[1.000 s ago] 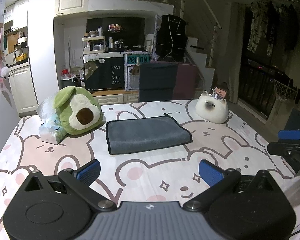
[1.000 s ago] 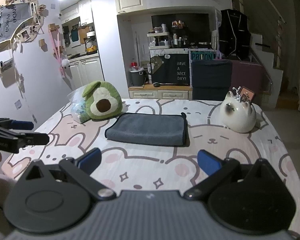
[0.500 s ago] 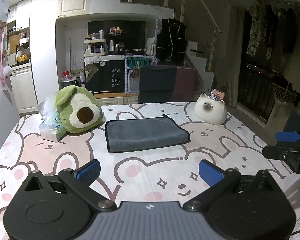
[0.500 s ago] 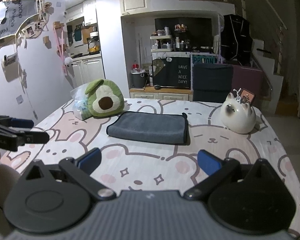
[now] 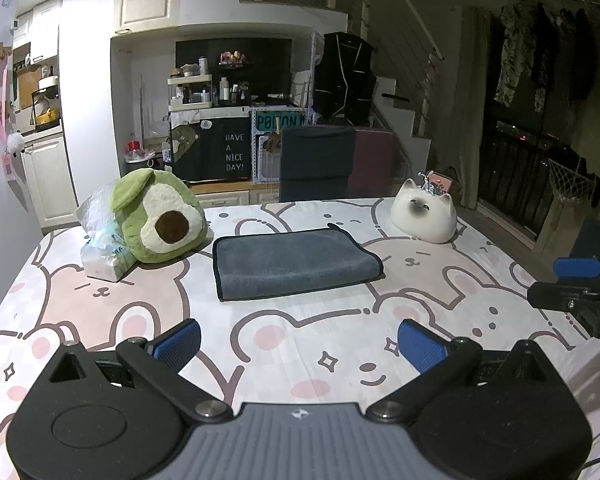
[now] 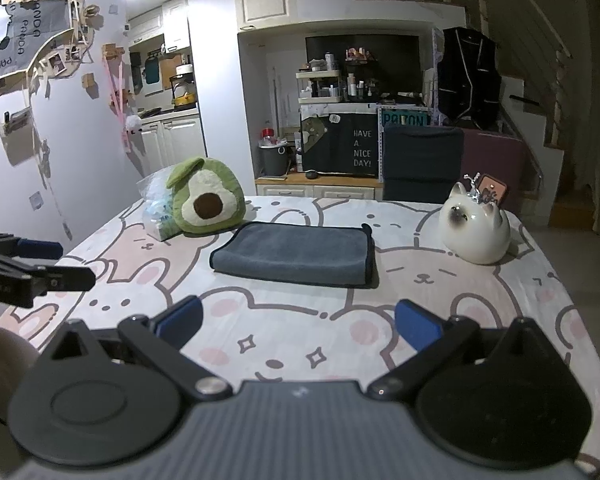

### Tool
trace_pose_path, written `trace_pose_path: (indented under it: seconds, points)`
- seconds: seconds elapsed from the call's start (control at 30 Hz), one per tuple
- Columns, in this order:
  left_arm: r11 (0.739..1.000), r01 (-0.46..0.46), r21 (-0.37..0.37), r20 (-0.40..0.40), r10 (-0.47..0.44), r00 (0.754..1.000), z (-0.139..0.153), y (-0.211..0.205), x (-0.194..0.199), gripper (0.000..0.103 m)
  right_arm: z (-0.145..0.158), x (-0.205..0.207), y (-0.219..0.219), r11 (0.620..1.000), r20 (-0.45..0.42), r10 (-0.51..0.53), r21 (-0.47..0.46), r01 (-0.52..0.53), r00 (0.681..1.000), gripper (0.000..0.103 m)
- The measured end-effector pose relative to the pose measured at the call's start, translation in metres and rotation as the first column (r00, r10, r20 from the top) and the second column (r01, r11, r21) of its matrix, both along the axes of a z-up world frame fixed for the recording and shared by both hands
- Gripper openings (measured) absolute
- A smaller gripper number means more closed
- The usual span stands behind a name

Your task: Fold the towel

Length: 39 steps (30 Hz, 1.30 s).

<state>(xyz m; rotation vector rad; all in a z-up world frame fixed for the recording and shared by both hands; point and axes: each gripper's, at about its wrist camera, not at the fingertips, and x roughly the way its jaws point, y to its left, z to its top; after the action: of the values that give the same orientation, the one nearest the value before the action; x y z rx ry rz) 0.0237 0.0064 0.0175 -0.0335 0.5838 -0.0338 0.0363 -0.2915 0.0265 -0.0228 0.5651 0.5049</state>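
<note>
Well apart from folded towel (image 5: 296,262), left tool (image 5: 299,342) wide open, right tool (image 6: 298,322) wide open, both empty.

A lived-in home: white kitchen cabinets (image 6: 176,140) beside a cluttered shelf (image 5: 192,92); a staircase (image 5: 412,120); an avocado plush (image 5: 160,216) on a bunny-print counter (image 5: 300,340).

Bare tablecloth (image 5: 300,320) lies before the towel (image 5: 296,262) — avocado plush (image 5: 160,216) crowds its left, cat figurine (image 5: 424,216) stands right, apart.
</note>
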Motion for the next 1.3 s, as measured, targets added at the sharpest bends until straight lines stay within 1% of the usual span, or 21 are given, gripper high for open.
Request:
trace_pose_path:
  seconds: [1.3]
  points:
    - [1.000, -0.005, -0.001, -0.003, 0.005, 1.000, -0.0006, 0.0016, -0.0021, 0.103, -0.0026, -0.0023, 0.0035, 1.000, -0.008, 0.008, -0.008, -0.008, 1.000, 0.103]
